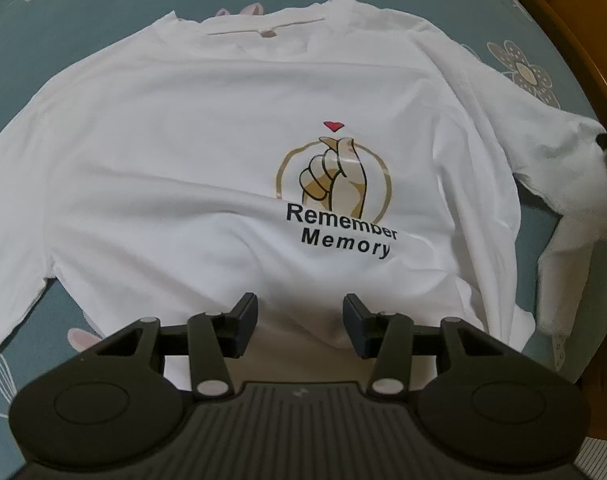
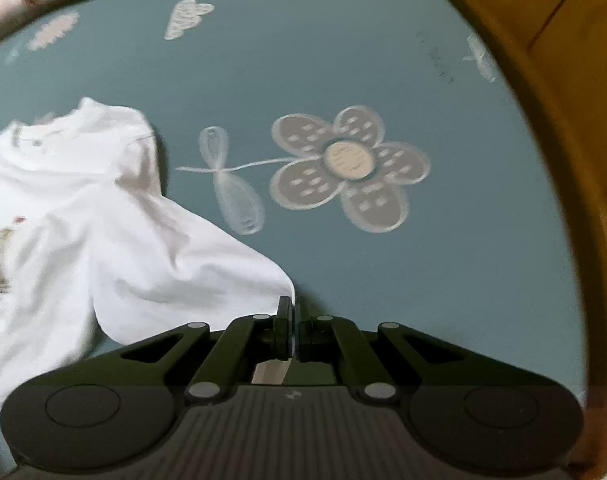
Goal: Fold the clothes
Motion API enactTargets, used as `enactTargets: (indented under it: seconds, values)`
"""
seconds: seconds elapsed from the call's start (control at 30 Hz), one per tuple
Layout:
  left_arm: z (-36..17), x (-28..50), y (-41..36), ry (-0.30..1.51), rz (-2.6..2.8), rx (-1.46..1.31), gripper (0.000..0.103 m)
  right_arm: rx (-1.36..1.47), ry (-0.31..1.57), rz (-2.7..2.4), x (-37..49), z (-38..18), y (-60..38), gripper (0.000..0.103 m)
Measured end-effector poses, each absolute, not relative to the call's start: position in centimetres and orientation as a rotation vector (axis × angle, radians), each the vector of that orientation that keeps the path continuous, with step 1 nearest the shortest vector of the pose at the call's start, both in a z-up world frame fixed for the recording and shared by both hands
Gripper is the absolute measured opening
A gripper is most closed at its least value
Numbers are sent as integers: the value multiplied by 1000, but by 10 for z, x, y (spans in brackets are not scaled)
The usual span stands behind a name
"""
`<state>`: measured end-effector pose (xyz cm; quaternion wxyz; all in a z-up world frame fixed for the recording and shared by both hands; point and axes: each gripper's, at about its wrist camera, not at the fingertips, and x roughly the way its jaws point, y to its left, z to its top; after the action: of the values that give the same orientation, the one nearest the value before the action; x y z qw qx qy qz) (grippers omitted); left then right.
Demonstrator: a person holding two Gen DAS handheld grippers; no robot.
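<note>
Teal bedding printed with pale flowers is serving as the folding surface, with a wooden bed frame curving along the upper right of both views. Across the left wrist view, a white long-sleeved shirt is lying face up and filling most of the frame, collar toward the top, its printed emblem of a finger-heart gesture sitting right of centre above the words "Remember Memory". At the far left, one sleeve is running off the frame edge, flat on the bedding. At lower centre, the left gripper is hovering over the hem with its jaws spread and nothing between them, apparently waiting near the bottom edge to steady or take it once the sleeve fold comes across. At the right edge, the other sleeve is rising off the bedding in a slack loop, its cuff hanging down toward the lower right.

In the right wrist view, the shirt's shoulder and neckline are occupying the left side, blurred by motion. From there the sleeve is stretching toward lower centre, where the right gripper is pressing its jaws together on the fabric, evidently lifting it clear so it can be carried over the body. A large printed flower is showing on bare bedding at centre right.
</note>
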<state>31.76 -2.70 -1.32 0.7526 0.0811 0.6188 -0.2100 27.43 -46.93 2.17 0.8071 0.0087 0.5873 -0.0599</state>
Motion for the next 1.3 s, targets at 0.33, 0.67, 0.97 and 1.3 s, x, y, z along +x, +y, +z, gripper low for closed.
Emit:
enactTargets:
  seconds: [0.33, 0.67, 0.97, 1.3]
  values:
    - [4, 321, -41, 1297, -493, 210, 47, -213, 1284, -218, 305, 11, -484, 1]
    - [10, 326, -59, 1294, -555, 208, 48, -334, 1263, -282, 338, -6, -491, 1]
    - [-1, 324, -57, 1327, -568, 184, 49, -299, 1400, -254, 353, -17, -497, 16]
    - [-10, 328, -53, 1356, -556, 136, 50, -174, 1165, 287, 433, 11, -407, 27]
